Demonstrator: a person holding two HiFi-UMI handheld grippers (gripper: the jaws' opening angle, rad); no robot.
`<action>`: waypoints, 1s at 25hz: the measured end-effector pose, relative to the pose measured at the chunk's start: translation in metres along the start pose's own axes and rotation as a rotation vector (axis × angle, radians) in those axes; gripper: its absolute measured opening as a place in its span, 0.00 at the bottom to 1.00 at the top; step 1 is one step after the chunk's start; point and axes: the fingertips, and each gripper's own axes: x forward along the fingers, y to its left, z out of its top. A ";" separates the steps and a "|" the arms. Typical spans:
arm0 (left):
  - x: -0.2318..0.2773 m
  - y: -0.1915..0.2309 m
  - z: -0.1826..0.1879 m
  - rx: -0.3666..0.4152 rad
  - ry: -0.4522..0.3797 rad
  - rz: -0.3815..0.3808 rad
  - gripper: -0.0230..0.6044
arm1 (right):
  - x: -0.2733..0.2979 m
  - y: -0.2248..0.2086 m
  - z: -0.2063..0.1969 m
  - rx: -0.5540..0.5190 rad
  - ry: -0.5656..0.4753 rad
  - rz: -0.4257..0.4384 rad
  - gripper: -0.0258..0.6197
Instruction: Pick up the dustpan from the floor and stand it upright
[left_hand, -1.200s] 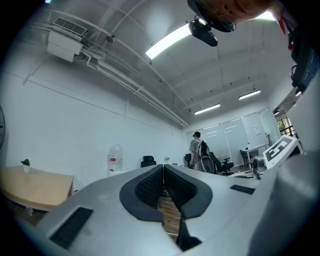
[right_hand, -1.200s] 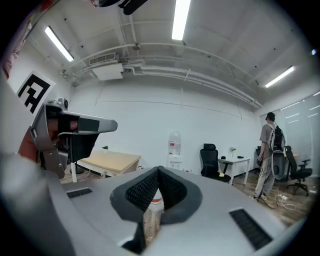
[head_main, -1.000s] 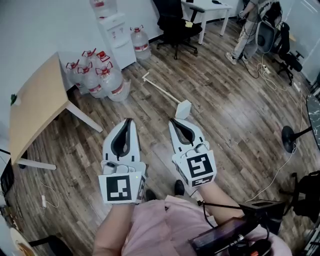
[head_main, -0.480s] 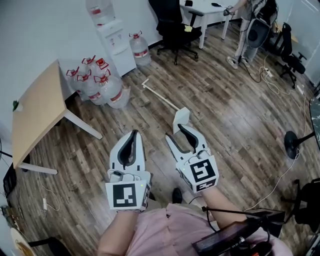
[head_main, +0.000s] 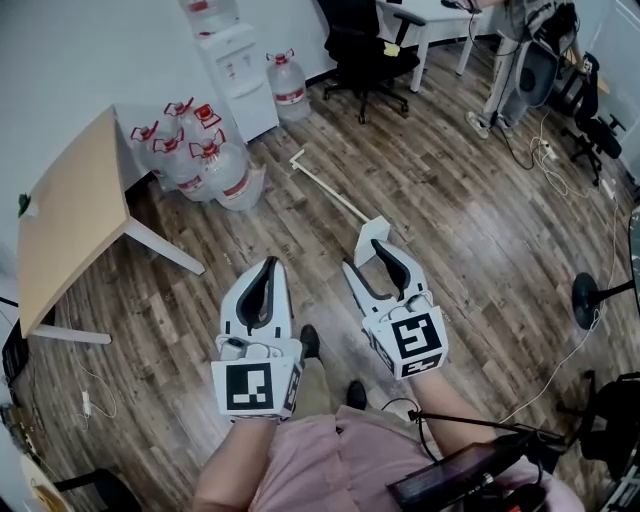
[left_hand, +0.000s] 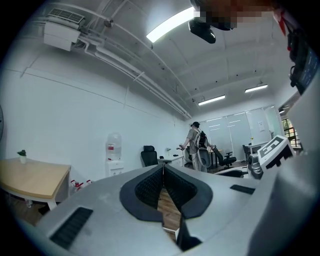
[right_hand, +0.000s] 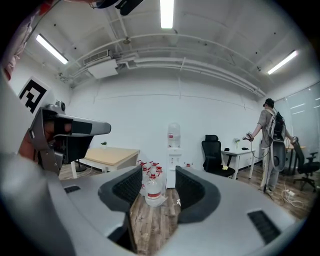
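Note:
The white dustpan (head_main: 377, 230) lies flat on the wood floor, its long pale handle (head_main: 322, 183) running up-left toward the water bottles. My right gripper (head_main: 368, 256) hovers just short of the pan, open, with nothing between its jaws (right_hand: 159, 186). My left gripper (head_main: 264, 265) is held beside it to the left, over bare floor, jaws shut together and empty (left_hand: 163, 168). Neither gripper touches the dustpan.
Several water bottles (head_main: 205, 155) cluster by a white dispenser (head_main: 235, 62) at upper left. A wooden table (head_main: 70, 215) stands at the left. A black office chair (head_main: 365, 50), a white desk and a person (head_main: 515, 55) are at the back; cables and a fan base (head_main: 597, 295) lie to the right.
I have stepped forward; a shoe now shows below the grippers. Both grippers shifted slightly right, staying short of the dustpan. Their jaws are unchanged.

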 end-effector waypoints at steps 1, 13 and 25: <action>0.011 0.010 -0.004 -0.004 0.002 -0.001 0.06 | 0.014 -0.002 0.000 -0.002 0.006 -0.002 0.36; 0.136 0.156 -0.004 -0.016 -0.030 -0.024 0.06 | 0.192 -0.015 0.040 -0.028 0.008 -0.050 0.37; 0.203 0.198 0.010 -0.009 -0.085 -0.074 0.06 | 0.254 -0.047 0.067 -0.053 -0.023 -0.118 0.34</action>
